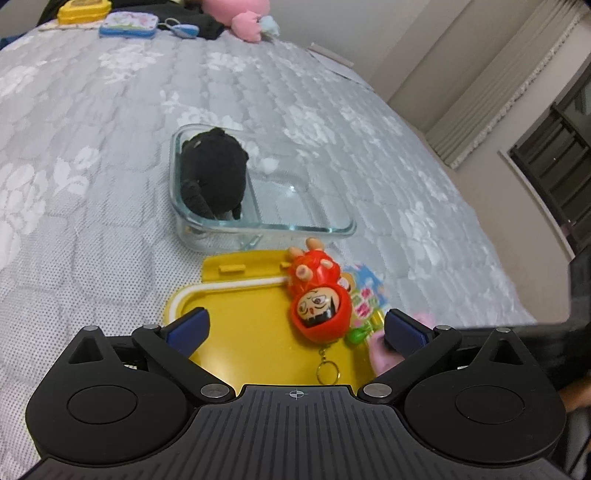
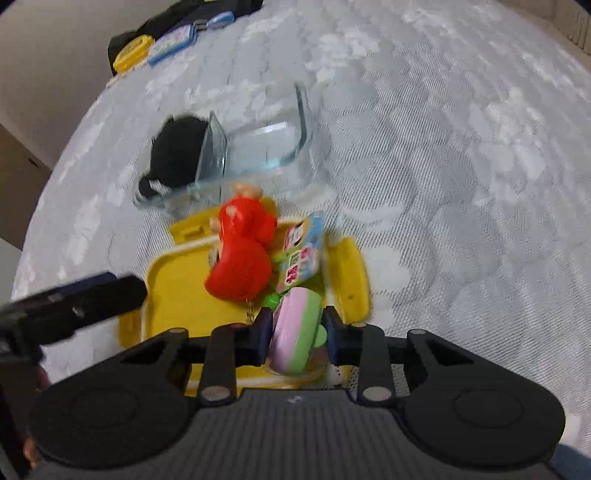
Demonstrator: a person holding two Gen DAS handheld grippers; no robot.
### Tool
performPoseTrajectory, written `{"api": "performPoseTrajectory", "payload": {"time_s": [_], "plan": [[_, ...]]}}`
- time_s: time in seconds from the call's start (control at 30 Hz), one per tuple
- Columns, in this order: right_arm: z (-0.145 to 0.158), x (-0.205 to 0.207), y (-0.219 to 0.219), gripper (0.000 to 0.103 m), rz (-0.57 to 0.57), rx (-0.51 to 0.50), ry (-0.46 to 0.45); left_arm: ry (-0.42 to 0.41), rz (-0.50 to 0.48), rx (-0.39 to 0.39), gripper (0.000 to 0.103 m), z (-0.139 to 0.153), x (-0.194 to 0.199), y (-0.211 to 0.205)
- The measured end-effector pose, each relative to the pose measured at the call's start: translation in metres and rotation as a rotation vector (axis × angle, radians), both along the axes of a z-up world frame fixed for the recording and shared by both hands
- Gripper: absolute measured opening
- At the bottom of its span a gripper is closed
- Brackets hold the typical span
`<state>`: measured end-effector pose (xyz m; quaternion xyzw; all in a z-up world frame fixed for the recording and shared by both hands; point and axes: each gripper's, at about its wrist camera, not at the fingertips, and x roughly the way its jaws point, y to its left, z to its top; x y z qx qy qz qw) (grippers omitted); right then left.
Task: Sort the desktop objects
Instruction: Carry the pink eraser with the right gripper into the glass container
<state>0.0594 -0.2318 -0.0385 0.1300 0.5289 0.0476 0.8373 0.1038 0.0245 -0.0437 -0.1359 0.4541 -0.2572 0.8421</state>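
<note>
A yellow tray lies on the bed with a red doll keychain, a colourful packet and a small green piece on it. My left gripper is open above the tray, the doll between its fingers but not touched. My right gripper is shut on a pink-and-green round toy at the tray's near edge; the toy also shows in the left wrist view. The red doll and packet lie just ahead. A glass container holds a black plush.
At the far edge of the bed lie a yellow box, a blue-rimmed tin, a blue tag and a pink plush. The left gripper's finger shows at the left of the right wrist view. A wall and window frame stand to the right.
</note>
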Motion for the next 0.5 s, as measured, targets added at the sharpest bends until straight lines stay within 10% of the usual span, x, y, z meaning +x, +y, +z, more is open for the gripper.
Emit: {"api": "performPoseTrajectory", "payload": {"time_s": [0.5], "plan": [[0.130,0.047,0.007,0.032,0.048,-0.018,-0.255,-0.012,-0.126,-0.137,0.103,0.015,-0.009,-0.006]]}}
